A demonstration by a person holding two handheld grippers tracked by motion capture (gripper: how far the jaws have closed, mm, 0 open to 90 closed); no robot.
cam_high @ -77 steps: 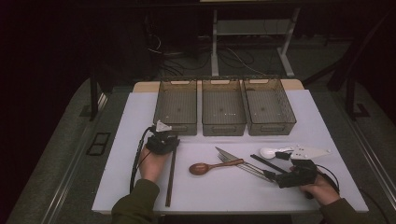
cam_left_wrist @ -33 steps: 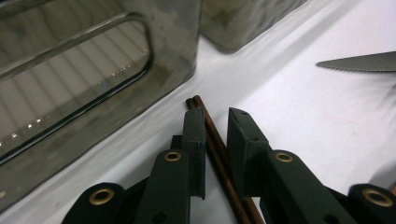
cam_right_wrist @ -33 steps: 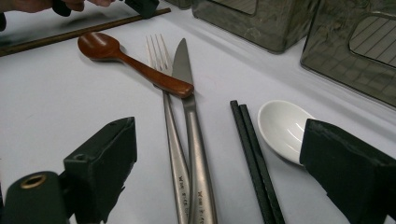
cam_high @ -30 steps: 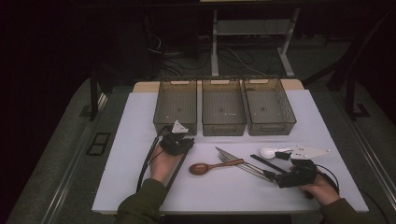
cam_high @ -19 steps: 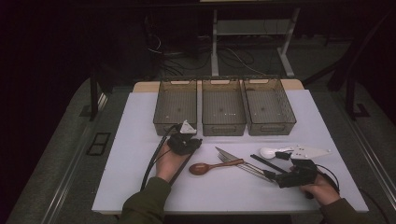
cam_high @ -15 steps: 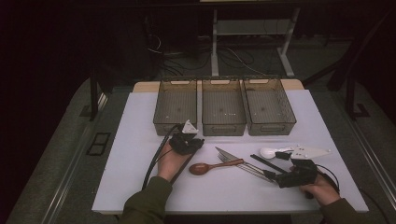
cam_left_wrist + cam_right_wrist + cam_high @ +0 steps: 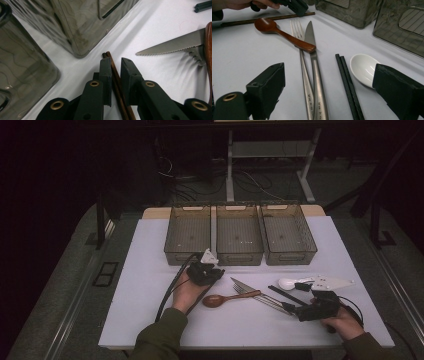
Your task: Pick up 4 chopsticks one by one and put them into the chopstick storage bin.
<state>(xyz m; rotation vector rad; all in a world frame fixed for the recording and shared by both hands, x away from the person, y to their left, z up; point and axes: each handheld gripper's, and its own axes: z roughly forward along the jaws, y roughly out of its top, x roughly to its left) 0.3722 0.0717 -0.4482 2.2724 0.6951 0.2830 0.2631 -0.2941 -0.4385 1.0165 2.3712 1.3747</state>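
Observation:
My left gripper [image 7: 204, 266] sits just in front of the left tray [image 7: 189, 234], shut on a pair of brown wooden chopsticks [image 7: 116, 75]. The chopsticks run back under the hand and lie low along the white table [image 7: 249, 21]. In the left gripper view their tips poke past my pads toward a tray corner [image 7: 82, 37]. My right gripper [image 7: 329, 70] rests at the right with its jaws wide open and nothing between the pads. Ahead of it lie a fork [image 7: 302, 62], a knife [image 7: 313, 55], black chopsticks [image 7: 348, 85] and a white spoon [image 7: 363, 66].
Three grey mesh trays [image 7: 239, 234] stand side by side at the back of the white board [image 7: 140, 285]. A brown wooden spoon [image 7: 225, 299] lies across the fork and knife [image 7: 245, 287] between the two hands. A dark floor with cables surrounds the table.
My left hand has slid to the right along the front of the trays with the brown chopsticks in its jaws. The right hand and the cutlery have stayed put.

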